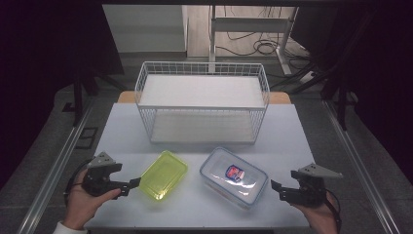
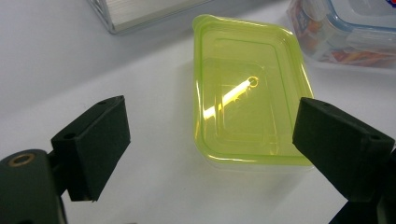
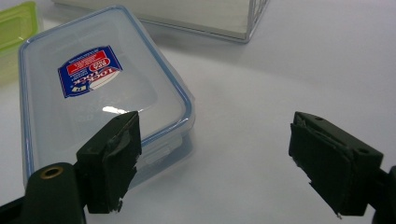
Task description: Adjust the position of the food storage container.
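Both tongs apart | glossy yellow-green rectangular box — clear blue-rimmed box

White wire shelf rack on a pale table, cables on floor behind

I see a white table on a grey floor. Behind the table stands the metal frame of a desk, and black cables lie on the floor under this frame. Left of the table, a metal rail runs along the floor. The room's sides are dark.
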